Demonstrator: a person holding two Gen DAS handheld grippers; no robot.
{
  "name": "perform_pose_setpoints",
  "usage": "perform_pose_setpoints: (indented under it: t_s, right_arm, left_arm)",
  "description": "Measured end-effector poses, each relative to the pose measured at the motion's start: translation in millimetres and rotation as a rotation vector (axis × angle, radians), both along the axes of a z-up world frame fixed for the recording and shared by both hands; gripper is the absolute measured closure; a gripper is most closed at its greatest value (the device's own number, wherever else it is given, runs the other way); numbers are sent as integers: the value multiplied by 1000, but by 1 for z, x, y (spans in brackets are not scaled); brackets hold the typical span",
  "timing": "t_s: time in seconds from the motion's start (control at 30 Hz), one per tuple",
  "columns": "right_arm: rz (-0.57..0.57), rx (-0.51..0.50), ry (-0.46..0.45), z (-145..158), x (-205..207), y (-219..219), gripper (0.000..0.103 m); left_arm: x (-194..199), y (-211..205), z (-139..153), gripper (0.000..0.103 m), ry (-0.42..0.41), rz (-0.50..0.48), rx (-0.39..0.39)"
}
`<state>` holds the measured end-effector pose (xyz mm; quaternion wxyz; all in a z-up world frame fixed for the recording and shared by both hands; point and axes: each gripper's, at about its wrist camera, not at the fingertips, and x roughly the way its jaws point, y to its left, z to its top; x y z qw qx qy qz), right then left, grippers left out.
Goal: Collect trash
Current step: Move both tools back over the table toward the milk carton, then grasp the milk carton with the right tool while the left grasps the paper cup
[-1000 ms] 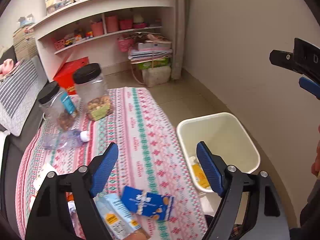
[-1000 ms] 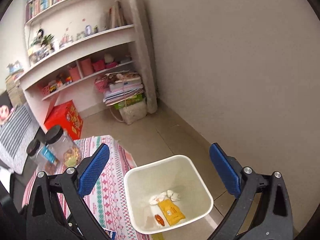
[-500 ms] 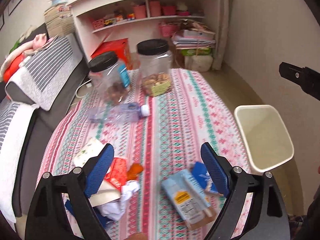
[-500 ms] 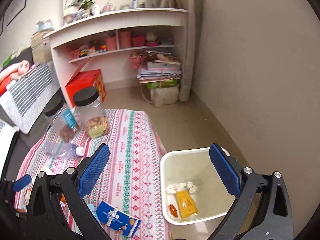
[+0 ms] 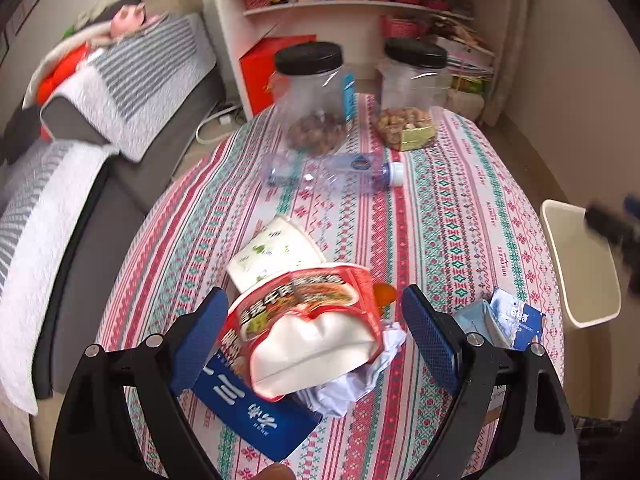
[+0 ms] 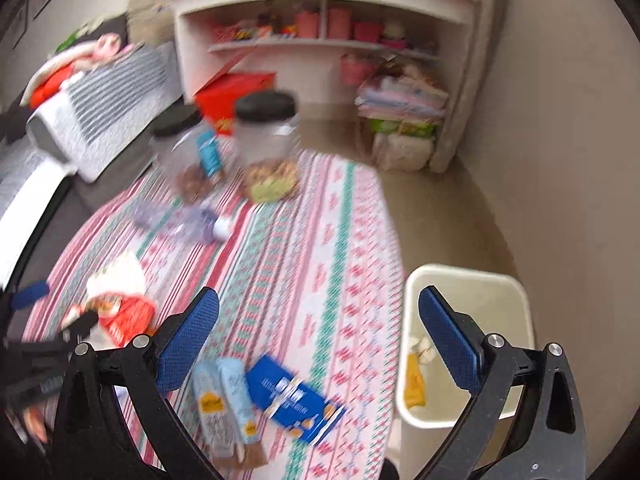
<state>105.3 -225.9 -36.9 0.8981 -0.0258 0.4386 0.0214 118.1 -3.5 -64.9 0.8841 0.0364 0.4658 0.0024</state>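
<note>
My left gripper (image 5: 316, 336) is open, its blue pads either side of a crushed red noodle cup (image 5: 304, 324) on the patterned tablecloth (image 5: 452, 208). Crumpled white paper (image 5: 356, 380), a blue packet (image 5: 256, 412) and a white cup (image 5: 276, 256) lie around the noodle cup. My right gripper (image 6: 320, 344) is open and empty above the table's right edge, over a blue biscuit wrapper (image 6: 296, 404) and pale blue cartons (image 6: 224, 408). The cream trash bin (image 6: 516, 300) stands on the floor at right, with a yellow wrapper (image 6: 414, 384) inside. The bin also shows in the left wrist view (image 5: 580, 272).
Two black-lidded clear jars (image 5: 312, 96) (image 5: 412, 92) with nuts stand at the table's far end. An empty plastic bottle (image 5: 332, 172) lies before them. A grey sofa with striped cushions (image 5: 132, 72) is at left, white shelves (image 5: 360, 0) behind.
My left gripper has swung left and down from the bin side onto the trash pile, now straddling the noodle cup. My right gripper has swung left from above the bin toward the table.
</note>
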Motion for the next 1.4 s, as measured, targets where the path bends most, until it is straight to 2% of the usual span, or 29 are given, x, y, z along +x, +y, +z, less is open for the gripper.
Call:
perform_pose_setpoints:
  t_s: [0.1, 0.17, 0.3, 0.43, 0.47, 0.53, 0.7, 0.8, 0.9, 0.97, 1.17, 1.3, 1.4]
  right_arm:
    - [69, 13, 136, -31, -5, 18, 7]
    - [110, -13, 206, -51, -9, 33, 7]
    - [193, -130, 258, -84, -18, 68, 7]
    - [242, -208, 308, -110, -19, 90, 9]
    - [264, -244, 316, -118, -19, 96, 12]
    - [300, -296, 320, -128, -18, 103, 46]
    - [275, -169, 266, -98, -7, 95, 48]
    - [246, -88, 203, -72, 0, 87, 48]
    - [210, 8, 158, -50, 7, 75, 48]
    - [188, 55, 140, -40, 11, 69, 48]
    - [157, 80, 138, -37, 22, 56, 47]
    - [156, 94, 142, -36, 29, 51, 47]
    - [165, 93, 131, -33, 32, 55, 47]
  left_arm:
    - [-2, 16, 11, 17, 0, 27, -55]
    - [-3, 25, 21, 17, -25, 41, -63]
    - [-1, 53, 33, 17, -46, 101, -87]
    - [6, 82, 29, 17, 4, 162, -140]
    - [9, 88, 26, 17, 26, 170, -156]
    - [14, 98, 20, 17, 59, 186, -183]
    - [38, 118, -5, 17, 199, 212, -301]
    - [52, 122, -18, 17, 241, 243, -370]
    - [67, 119, -28, 17, 267, 277, -401]
    - [78, 115, -35, 17, 286, 297, -417]
    - [103, 103, -61, 16, 376, 381, -461]
    - [115, 94, -75, 15, 413, 443, -389]
    - [118, 95, -88, 15, 469, 477, -411]
